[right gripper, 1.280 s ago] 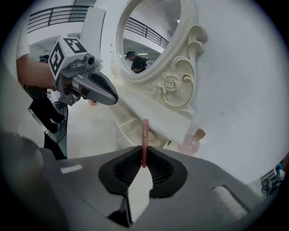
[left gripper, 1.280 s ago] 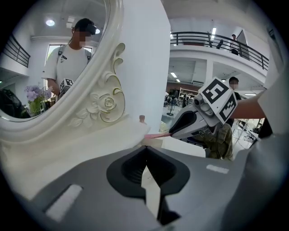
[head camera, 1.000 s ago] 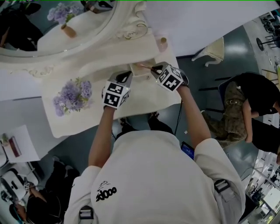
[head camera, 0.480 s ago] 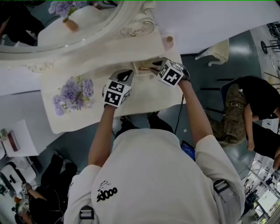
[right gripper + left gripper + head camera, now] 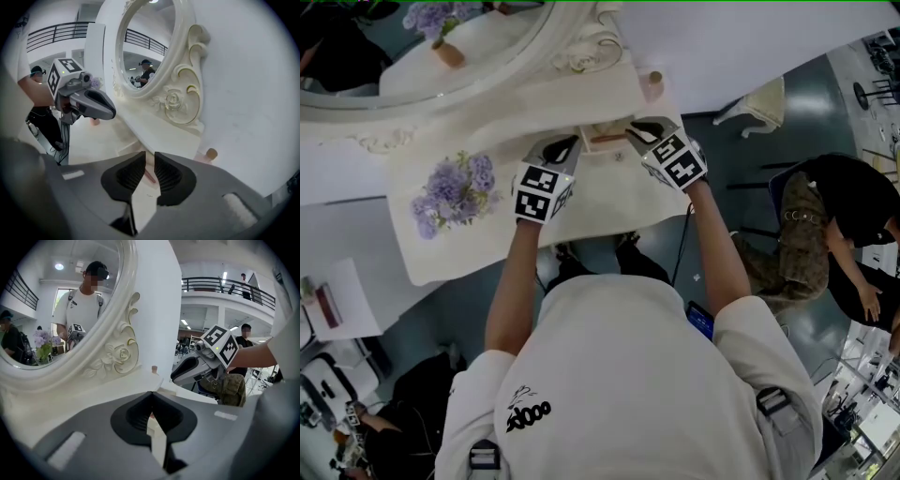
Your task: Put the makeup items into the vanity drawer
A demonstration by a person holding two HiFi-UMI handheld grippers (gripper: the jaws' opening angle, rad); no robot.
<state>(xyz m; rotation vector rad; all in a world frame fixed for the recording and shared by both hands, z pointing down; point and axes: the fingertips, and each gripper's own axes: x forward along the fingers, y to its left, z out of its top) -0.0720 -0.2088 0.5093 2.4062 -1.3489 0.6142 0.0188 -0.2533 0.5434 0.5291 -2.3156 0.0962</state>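
A small open drawer stands on the cream vanity top, with a thin pink makeup stick lying in it. My left gripper hovers at the drawer's left side, its jaws pressed together with nothing between them. Over the drawer's right side my right gripper is open by a narrow gap; nothing is between its pads, and the stick shows through the gap below. A small cork-capped bottle stands by the wall behind the drawer, also in the right gripper view.
An oval carved mirror rises along the back of the vanity. A bunch of purple flowers lies on the left of the top. A person sits on the floor side at the right, near a white chair.
The pink stick, which stuck out of my right gripper over the drawer, now lies in the drawer. Both grippers have lifted a little, the right one drawing back to the right.
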